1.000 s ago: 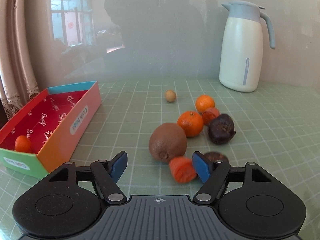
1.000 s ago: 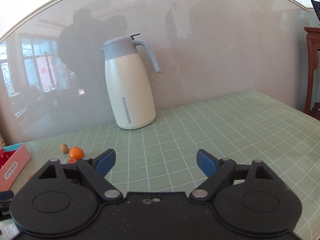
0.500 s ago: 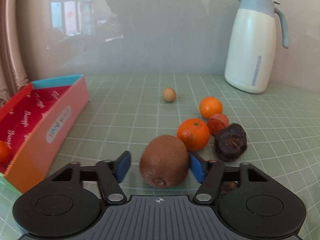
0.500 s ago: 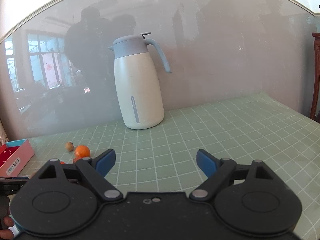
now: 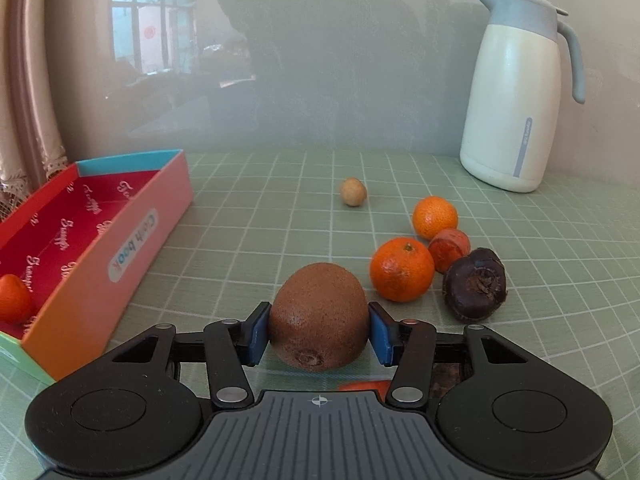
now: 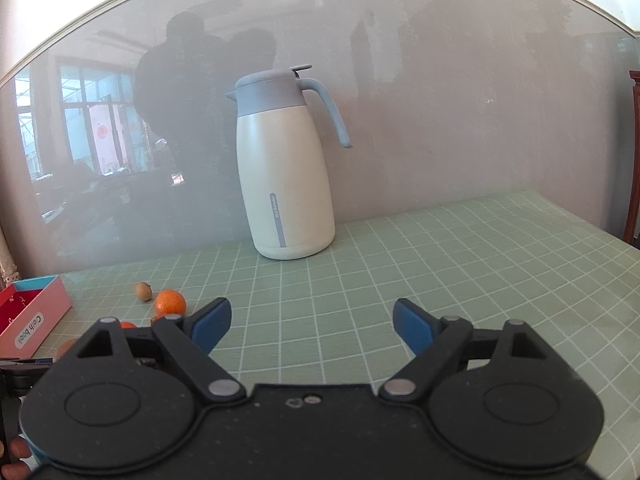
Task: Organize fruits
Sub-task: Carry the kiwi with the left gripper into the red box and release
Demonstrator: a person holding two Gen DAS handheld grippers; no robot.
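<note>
The left tongs (image 5: 319,334) have just been closing, and their two blue pads (image 5: 256,334) now press on both sides of the kiwi (image 5: 319,316). The kiwi sits on the green checked surface (image 5: 260,240), held between the pads with its stem end toward the camera.

Just beyond the kiwi, toward the right, lies an orange (image 5: 402,270). Beside it is a dark fruit (image 5: 475,289), and between these two, a little further back, a small red fruit (image 5: 449,249) touches a second orange (image 5: 435,217). A small tan nut (image 5: 353,191) lies alone further back, near the middle of the surface. Under the tongs a bit of another red fruit (image 5: 366,385) shows – most of it is hidden.

At the left edge stands an open box (image 5: 132,248) with a red inside, and one orange fruit (image 5: 14,298) lies in its near end. At the back edge, toward the right, a white jug (image 5: 516,92) stands upright against the wall.

The right tongs (image 6: 312,320) are spread wide with nothing between the pads – they hang over a bare part of the surface. From this side the jug (image 6: 284,168) is at the back edge, and the nut (image 6: 143,291) and an orange (image 6: 170,302) lie toward the left, near the box (image 6: 36,312).
</note>
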